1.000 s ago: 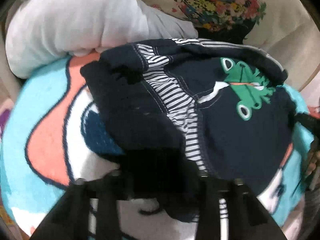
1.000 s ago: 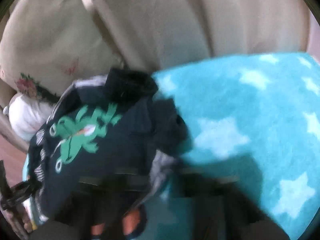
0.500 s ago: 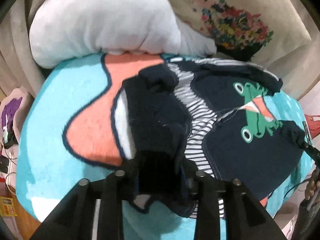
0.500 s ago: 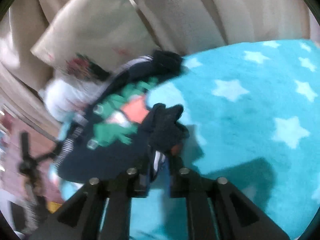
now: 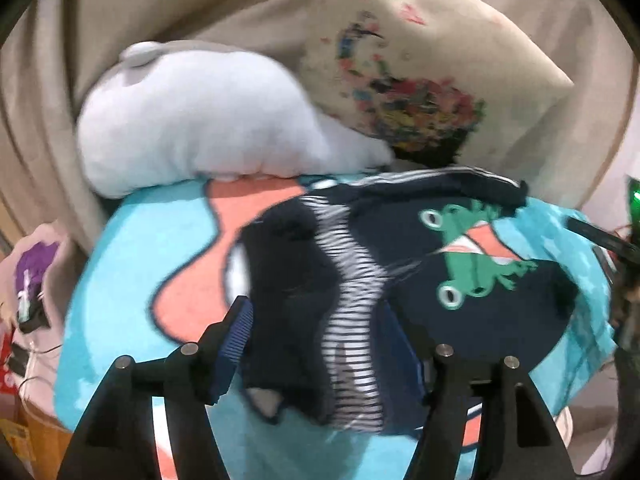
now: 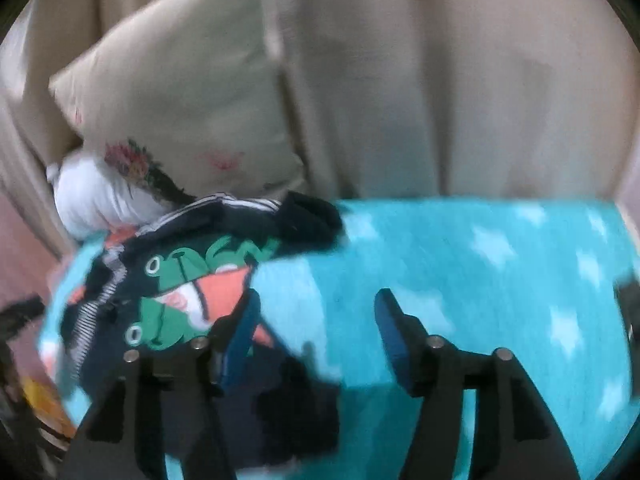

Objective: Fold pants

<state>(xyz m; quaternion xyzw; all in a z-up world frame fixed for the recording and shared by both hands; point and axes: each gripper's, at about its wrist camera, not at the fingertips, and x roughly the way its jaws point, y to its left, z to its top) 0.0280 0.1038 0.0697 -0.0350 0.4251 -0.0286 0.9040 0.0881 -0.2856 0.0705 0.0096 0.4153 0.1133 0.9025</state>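
Letting go a moment after pinching, both the left gripper [image 5: 320, 332] and right gripper [image 6: 316, 320] are standing wide open and empty, leaving the navy frog-print striped pants [image 5: 460, 312] lying bunched, half-folded, on the turquoise fleece blanket [image 6: 460, 272].

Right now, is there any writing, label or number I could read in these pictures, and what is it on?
No readable text anywhere.
Pants: a green frog picture, no words.
Pillow: a flower print with blurred red marks above it, too blurred to tell if they are letters.
Blanket: only stars.
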